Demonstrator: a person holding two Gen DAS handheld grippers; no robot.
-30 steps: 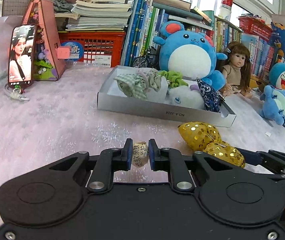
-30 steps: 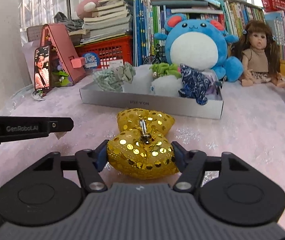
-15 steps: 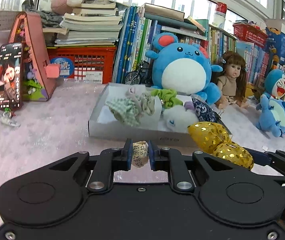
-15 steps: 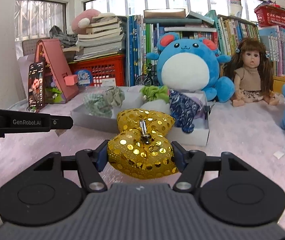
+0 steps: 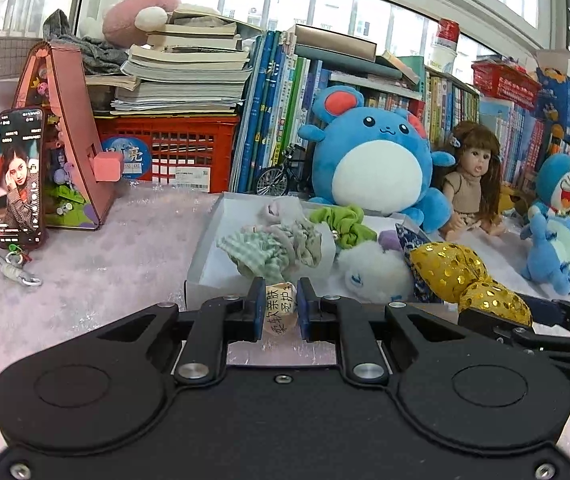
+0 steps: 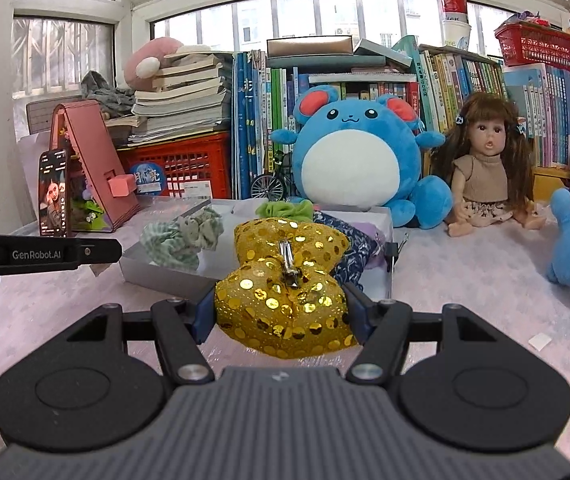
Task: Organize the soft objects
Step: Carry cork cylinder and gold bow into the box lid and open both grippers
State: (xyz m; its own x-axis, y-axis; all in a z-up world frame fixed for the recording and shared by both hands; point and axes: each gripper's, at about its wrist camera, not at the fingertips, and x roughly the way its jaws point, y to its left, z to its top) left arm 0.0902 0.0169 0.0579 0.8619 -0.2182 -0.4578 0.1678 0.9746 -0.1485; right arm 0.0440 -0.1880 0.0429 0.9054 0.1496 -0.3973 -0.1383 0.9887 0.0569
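Sequin bow (image 6: 285,300), gold, padded, with a metal clip (image 6: 289,266) on its knot: grasped across the near lobe by the right hand-held gripper (image 6: 281,312), jaws part open and pressing into both sides. It hangs clear of the bench (image 6: 465,280), just in front of the white box (image 6: 165,276).

Handling, judged: light and compressible; the padding gives under the pads. Sequins look slick, so a hold on a lobe's edge may slide. The knot by the clip seems the firmest place, though the clip itself is hard and narrow. The far lobe droops free and could snag the box wall on the way in.

Left hand-held gripper (image 5: 281,310): clenched tight on a small cream packet (image 5: 281,308) printed with dark characters, apparently a soft sachet or folded tissue pack. Thin, light, probably crushable; pinched at mid-body, held above the bench at the box's near wall.

Box already holds a green gingham scrunchie (image 5: 261,256), a lime scrunchie (image 5: 345,224), a white fluffy toy (image 5: 373,276) and a navy patterned cloth (image 5: 413,248). Free floor shows at its left end.
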